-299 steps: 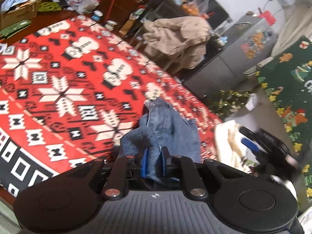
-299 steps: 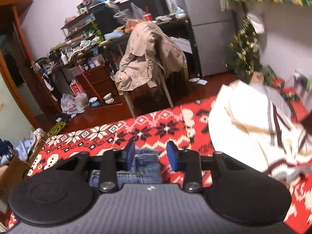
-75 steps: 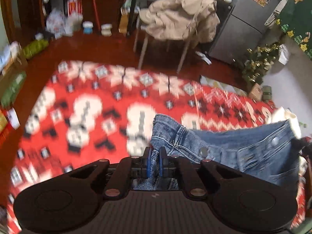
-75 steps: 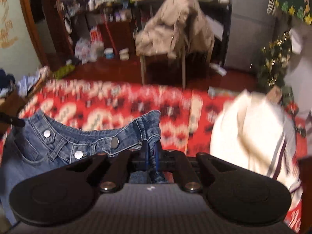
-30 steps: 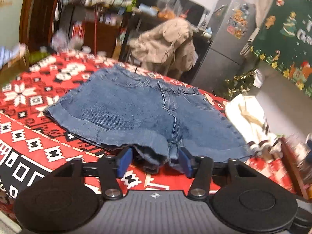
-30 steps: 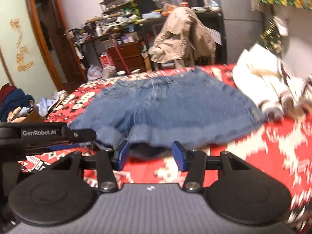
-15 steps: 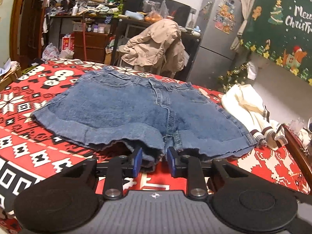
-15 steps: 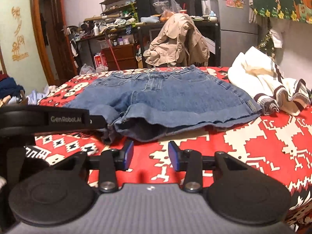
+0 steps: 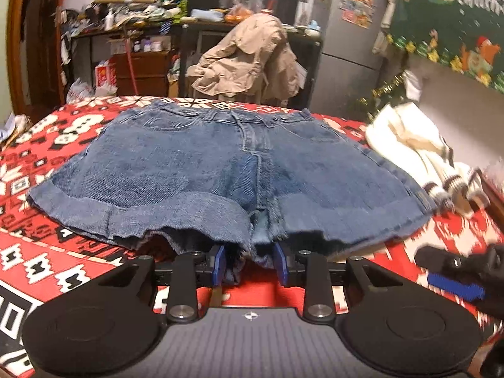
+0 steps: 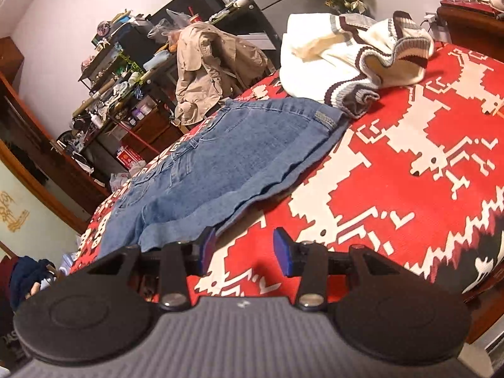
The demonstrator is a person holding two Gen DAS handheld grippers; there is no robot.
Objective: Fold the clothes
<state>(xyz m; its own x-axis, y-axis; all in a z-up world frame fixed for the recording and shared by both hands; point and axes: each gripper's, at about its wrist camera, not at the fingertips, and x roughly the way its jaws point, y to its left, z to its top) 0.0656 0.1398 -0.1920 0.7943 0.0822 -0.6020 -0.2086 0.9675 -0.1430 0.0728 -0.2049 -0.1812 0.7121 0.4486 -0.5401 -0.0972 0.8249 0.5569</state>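
Note:
Blue denim shorts (image 9: 201, 163) lie spread flat on the red patterned bedcover (image 9: 47, 145), waistband at the far side, leg hems towards me. My left gripper (image 9: 249, 265) sits low at the crotch. Its jaws are opening, and the frayed crotch hem lies loosely between the blue pads (image 9: 218, 265). My right gripper (image 10: 245, 249) is tilted, at the near corner of one leg of the shorts (image 10: 239, 157). Its jaws are opening over bare bedcover (image 10: 393, 170), and one pad (image 10: 208, 245) is beside the hem. A blurred blue pad (image 9: 453, 285) of the right gripper shows low right in the left wrist view.
A cream sweater (image 10: 346, 53) with striped cuffs lies bunched just beyond the shorts, touching one leg. Past the bed stand a chair draped with a beige jacket (image 9: 245, 60), cluttered shelves and a grey fridge (image 9: 346, 47). The bed's edge (image 10: 491, 277) drops off at the right.
Both grippers sank towards the bedcover. The left jaws narrowed around the crotch hem, then widened slightly. The right gripper rolled and swung across to the leg nearest the sweater.

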